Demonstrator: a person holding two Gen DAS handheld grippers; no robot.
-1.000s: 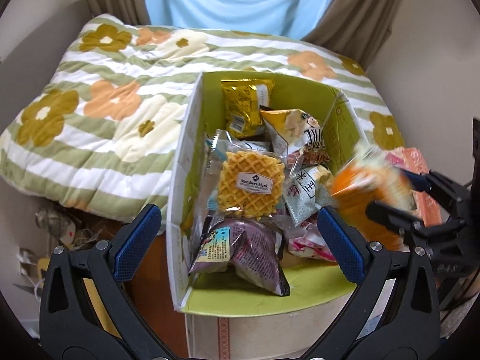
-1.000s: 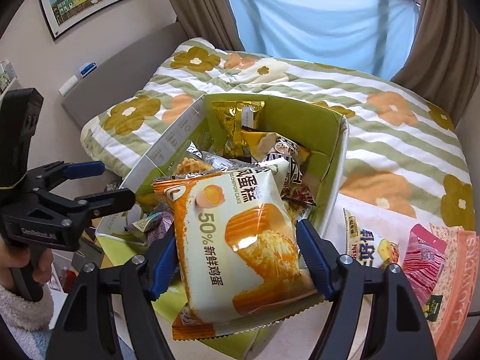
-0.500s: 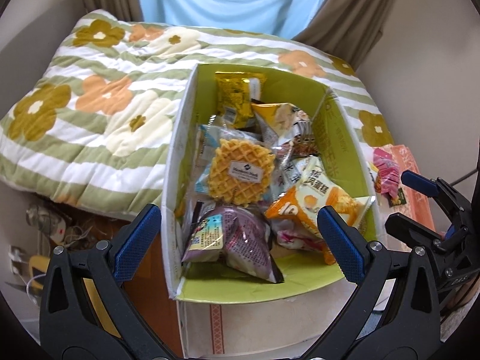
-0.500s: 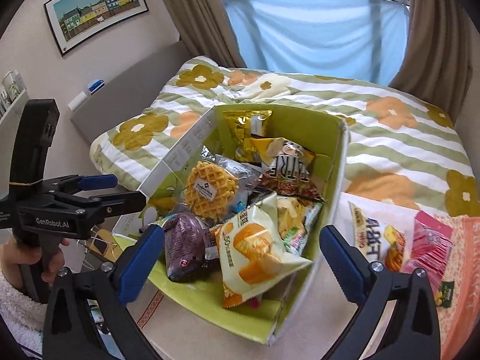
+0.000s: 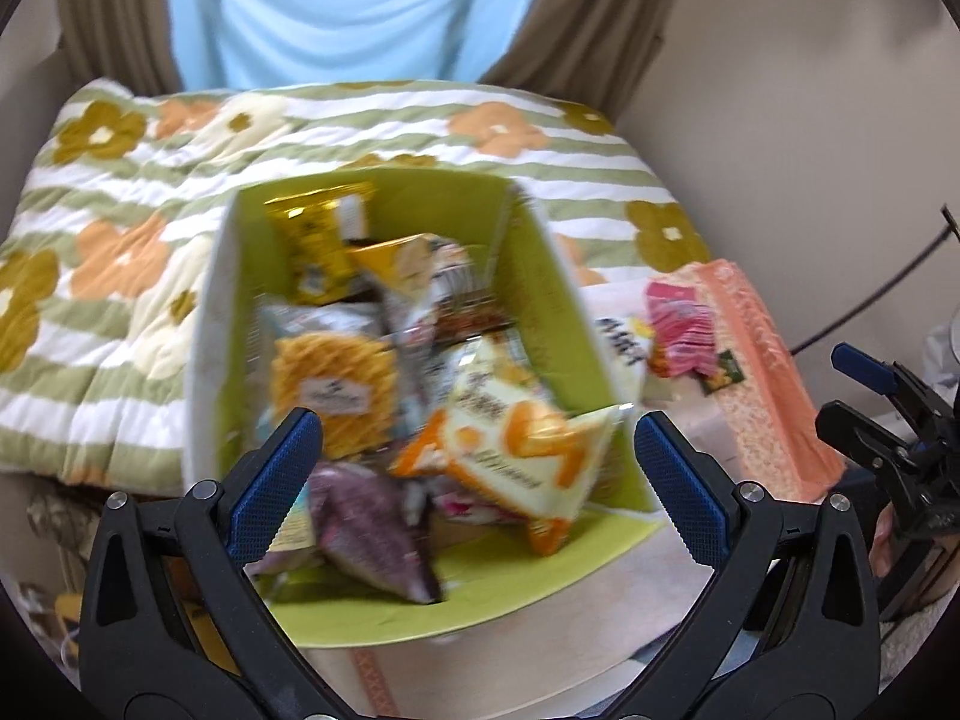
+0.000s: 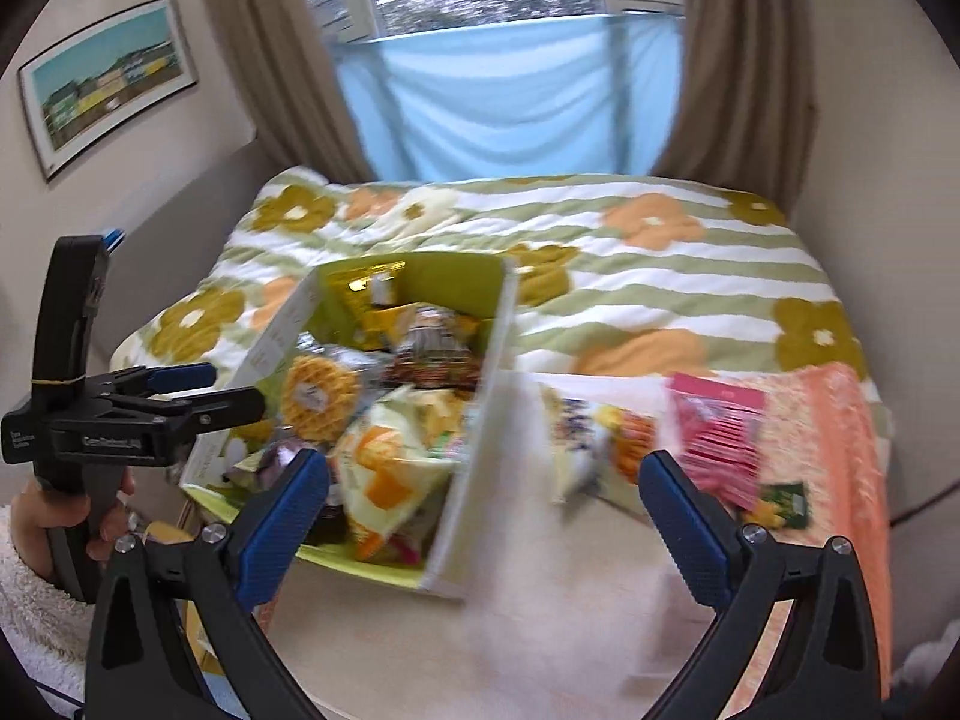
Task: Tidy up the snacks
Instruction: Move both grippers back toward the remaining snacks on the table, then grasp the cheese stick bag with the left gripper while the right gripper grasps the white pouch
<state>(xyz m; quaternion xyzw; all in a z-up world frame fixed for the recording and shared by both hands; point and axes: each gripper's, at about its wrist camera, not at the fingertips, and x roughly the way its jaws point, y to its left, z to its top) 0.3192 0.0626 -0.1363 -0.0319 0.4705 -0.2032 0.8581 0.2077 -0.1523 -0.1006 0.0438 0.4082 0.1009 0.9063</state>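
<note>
Left wrist view, item list.

1. Lime-green cardboard box with white outer walls (image 5: 543,276): open-topped, stands on the pale counter (image 5: 600,618) against the counter's far edge, where the striped quilt with orange and olive flowers (image 5: 120,228) begins. Bare counter lies along the box's near side and to its right.
2. Contents of box, heaped and blurred: white-and-orange egg-cake snack packet (image 5: 516,450) on top near the right front corner, one corner poking over the right wall; round waffle in clear wrap (image 5: 333,390) near the left wall; purple foil packet (image 5: 372,528) at the front; gold foil packet (image 5: 318,234) upright against the far wall.
3. Outside the box, on the counter's right part: white-and-yellow snack bag (image 6: 576,438) just beside the right wall; pink packet (image 6: 720,438) next to it, resting partly on a salmon-pink patterned cloth (image 6: 840,450) along the right edge.
4. Left gripper (image 5: 477,462): blue-padded fingers spread wide, nothing between them, hovering over the box's near end.
5. Right gripper (image 6: 483,504): fingers released and wide apart, empty, above bare counter to the right of the box.
6. Person's hand in a white fleece sleeve (image 6: 54,510) on the left gripper's handle.
</note>
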